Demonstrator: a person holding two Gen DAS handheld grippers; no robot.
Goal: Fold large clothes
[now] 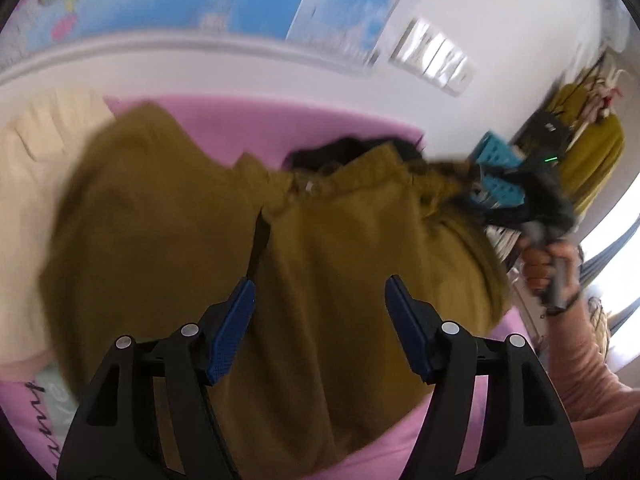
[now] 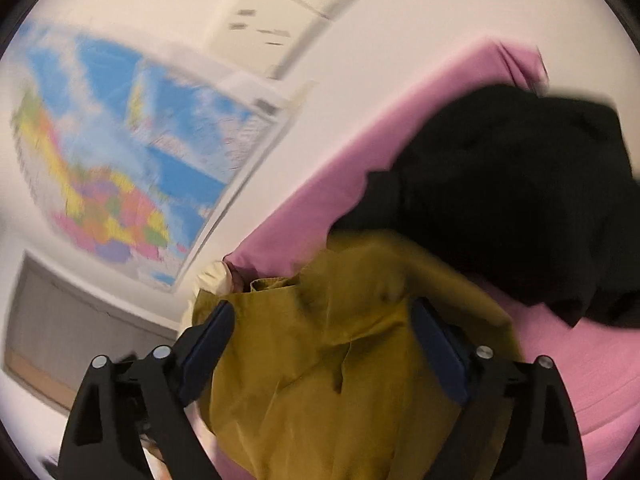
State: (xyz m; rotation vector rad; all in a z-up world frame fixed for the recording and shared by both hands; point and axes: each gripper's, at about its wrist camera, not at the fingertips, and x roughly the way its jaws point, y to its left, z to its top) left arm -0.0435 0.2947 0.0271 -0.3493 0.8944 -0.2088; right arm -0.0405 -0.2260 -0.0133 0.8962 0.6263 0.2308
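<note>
An olive-mustard garment (image 1: 312, 240) lies spread on a pink bed sheet (image 1: 248, 120). My left gripper (image 1: 320, 308) is open above its near part, jaws wide apart with cloth showing between them. In the left wrist view my right gripper (image 1: 492, 184) sits at the garment's right edge, held by a hand; its jaws are blurred there. In the right wrist view my right gripper (image 2: 324, 336) is open, fingers either side of the olive garment (image 2: 328, 360). Whether it touches the cloth is unclear.
A black garment (image 2: 508, 200) lies on the pink sheet (image 2: 328, 184) beyond the olive one. A cream cloth (image 1: 36, 208) lies at the left. A world map (image 2: 120, 160) hangs on the white wall. Clothes hang on a rack (image 1: 592, 152) at the right.
</note>
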